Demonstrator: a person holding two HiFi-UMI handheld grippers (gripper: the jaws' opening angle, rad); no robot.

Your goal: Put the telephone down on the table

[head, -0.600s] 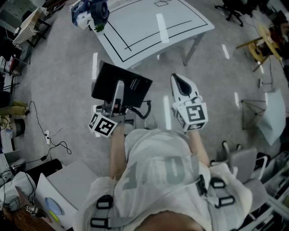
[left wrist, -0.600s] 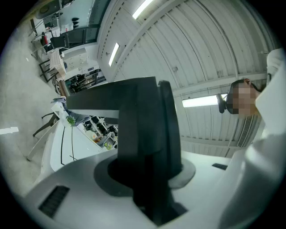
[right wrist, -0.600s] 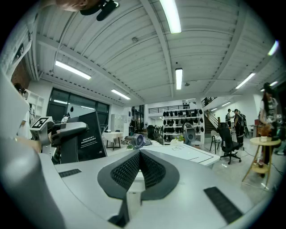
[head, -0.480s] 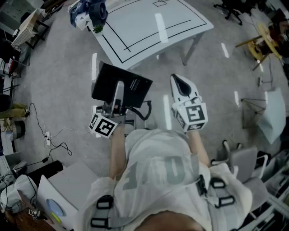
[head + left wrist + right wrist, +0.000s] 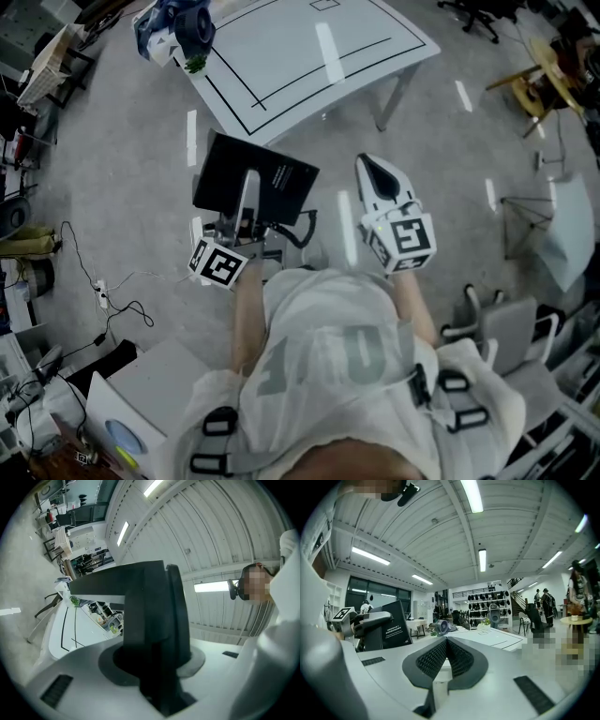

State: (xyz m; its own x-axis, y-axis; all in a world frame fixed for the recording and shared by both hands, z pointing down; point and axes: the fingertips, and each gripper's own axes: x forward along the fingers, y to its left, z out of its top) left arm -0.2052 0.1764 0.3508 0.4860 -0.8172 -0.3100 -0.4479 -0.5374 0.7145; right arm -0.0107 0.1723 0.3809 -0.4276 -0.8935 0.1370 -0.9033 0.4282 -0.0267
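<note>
Left gripper [image 5: 247, 187] fingers clamped on telephone [image 5: 281, 178]; right gripper [image 5: 375, 173] fingers together, empty. I should carry it to the far desk [image 5: 309, 56], lower it flat, then release.

This is looking like a big open lab or workshop hall. A ribbed metal ceiling [image 5: 440, 531] is spanning the room, with long strip lights [image 5: 482, 559] glowing along it. The bare grey floor [image 5: 131, 187] is stretching wide, and a cable with a power strip [image 5: 101, 292] is trailing across it. A white counter [image 5: 281, 66] marked with black lines is standing in the open, with an office chair [image 5: 473, 19] beyond it. Rows of dark gear are hanging on a far wall rack [image 5: 487, 603], and people [image 5: 546, 603] are standing about near a staircase [image 5: 516, 597].
</note>
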